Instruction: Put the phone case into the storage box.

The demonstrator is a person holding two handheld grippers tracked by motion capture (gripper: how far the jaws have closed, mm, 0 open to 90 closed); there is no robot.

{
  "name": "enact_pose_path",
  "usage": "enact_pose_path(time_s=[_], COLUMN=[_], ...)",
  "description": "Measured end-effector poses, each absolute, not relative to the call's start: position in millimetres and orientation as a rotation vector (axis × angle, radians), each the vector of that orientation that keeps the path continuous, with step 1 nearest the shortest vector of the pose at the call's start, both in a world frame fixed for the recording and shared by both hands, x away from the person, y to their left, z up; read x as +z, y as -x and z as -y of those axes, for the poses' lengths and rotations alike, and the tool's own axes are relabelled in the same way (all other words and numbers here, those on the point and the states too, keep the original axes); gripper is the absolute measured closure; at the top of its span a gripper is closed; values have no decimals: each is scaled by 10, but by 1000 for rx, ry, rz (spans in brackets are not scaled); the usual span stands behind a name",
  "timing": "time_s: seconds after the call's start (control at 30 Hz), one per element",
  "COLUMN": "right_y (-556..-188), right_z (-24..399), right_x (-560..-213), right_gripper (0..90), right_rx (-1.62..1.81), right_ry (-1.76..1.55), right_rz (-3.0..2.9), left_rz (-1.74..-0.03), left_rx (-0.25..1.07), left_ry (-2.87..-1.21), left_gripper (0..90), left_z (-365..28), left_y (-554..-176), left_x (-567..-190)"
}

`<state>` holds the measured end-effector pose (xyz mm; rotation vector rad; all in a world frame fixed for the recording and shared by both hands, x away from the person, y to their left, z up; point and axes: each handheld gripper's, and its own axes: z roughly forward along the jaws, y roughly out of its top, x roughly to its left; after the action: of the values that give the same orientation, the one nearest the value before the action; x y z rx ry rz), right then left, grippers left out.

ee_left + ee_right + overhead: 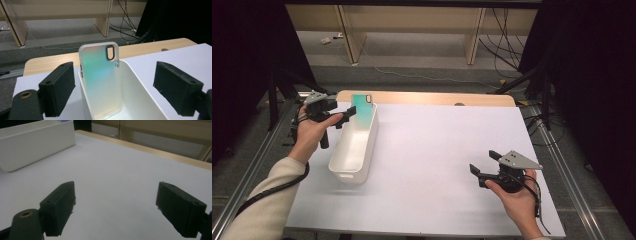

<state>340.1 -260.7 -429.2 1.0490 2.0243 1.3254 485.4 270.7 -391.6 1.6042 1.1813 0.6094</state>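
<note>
While your left gripper (343,118) hovers with its jaws spread at the far end of the white bin (353,145), an iridescent phone case (99,82) stands upright inside, leaning on the end wall, untouched. Your right gripper (482,162) rests wide apart over the table (437,150).

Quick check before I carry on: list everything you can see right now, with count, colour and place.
phone case: one, clear with iridescent sheen and white rim, standing upright at the far end of the bin
bin: one, white, oblong, left part of the table
table: one, white top with a wooden far edge
cables: several, dark, on the floor beyond the table
left gripper: one, black, jaws open, near the case, not touching it
right gripper: one, black, jaws open over bare table
</note>
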Motion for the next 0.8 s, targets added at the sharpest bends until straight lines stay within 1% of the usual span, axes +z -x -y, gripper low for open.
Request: enact_pose_path(time_s=[0.33,0.43,0.8], right_y=[-3403,-3403,-3379], right_z=[2595,2594,2610], right_x=[-4299,-4299,-4268], right_gripper=[172,172,172], right_rx=[1348,1347,1307], right_ry=[-1054,-1054,-1069], right_rz=[-2028,-2028,-2061], left_rz=[-1149,-1147,-1112], left_rx=[602,577,592], left_ry=[-1601,-1593,-1600], left_gripper=[166,166,164], left_z=[-2706,-2702,-2675], left_y=[-4678,-4636,-4493], left_x=[-3940,-3941,-3921])
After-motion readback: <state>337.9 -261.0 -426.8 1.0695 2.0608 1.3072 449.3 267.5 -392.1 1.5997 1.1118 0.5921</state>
